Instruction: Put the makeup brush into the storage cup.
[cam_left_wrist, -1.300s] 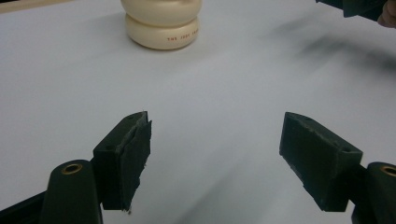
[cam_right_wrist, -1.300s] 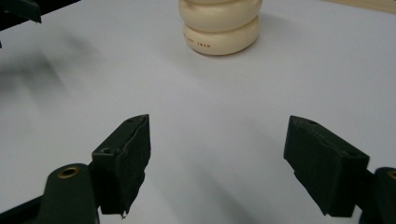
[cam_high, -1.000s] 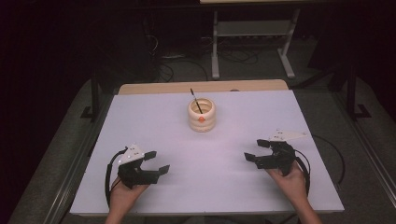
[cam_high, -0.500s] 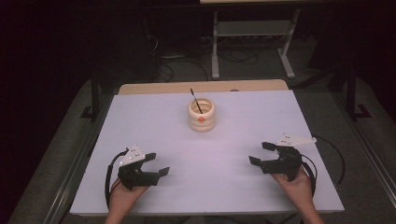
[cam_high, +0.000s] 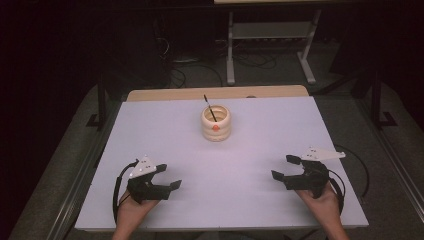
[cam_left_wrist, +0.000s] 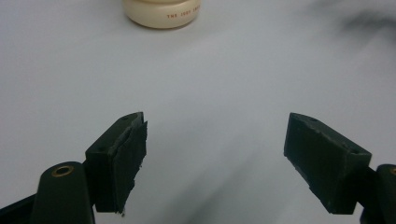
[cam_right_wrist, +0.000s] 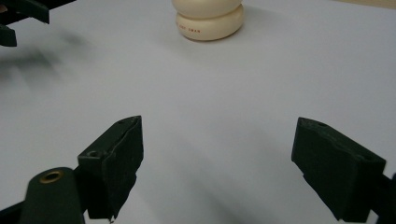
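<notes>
A cream ribbed cup (cam_high: 216, 123) with an orange dot stands at the middle back of the white table (cam_high: 260, 135), with a thin black stick (cam_high: 209, 107) leaning in it. My left gripper (cam_high: 170, 176) rests near the front left, open and holding nothing. My right gripper (cam_high: 281, 167) rests near the front right, also open and holding nothing. In the left gripper view the jaws of the left gripper (cam_left_wrist: 215, 119) stand wide apart, with the cup's base (cam_left_wrist: 162, 11) far ahead. The right gripper (cam_right_wrist: 219, 122) likewise faces the cup (cam_right_wrist: 208, 18), and the left gripper (cam_right_wrist: 23, 11) shows at the top left.
A wooden strip (cam_high: 215, 93) runs along the table's far edge. Beyond it, a metal stand (cam_high: 270, 45) and cables lie on the dark floor. A black cable (cam_high: 357, 165) loops on the table by the right gripper.
My right gripper has shifted a little to the right and toward the front edge. The left gripper and the cup have stayed put.
</notes>
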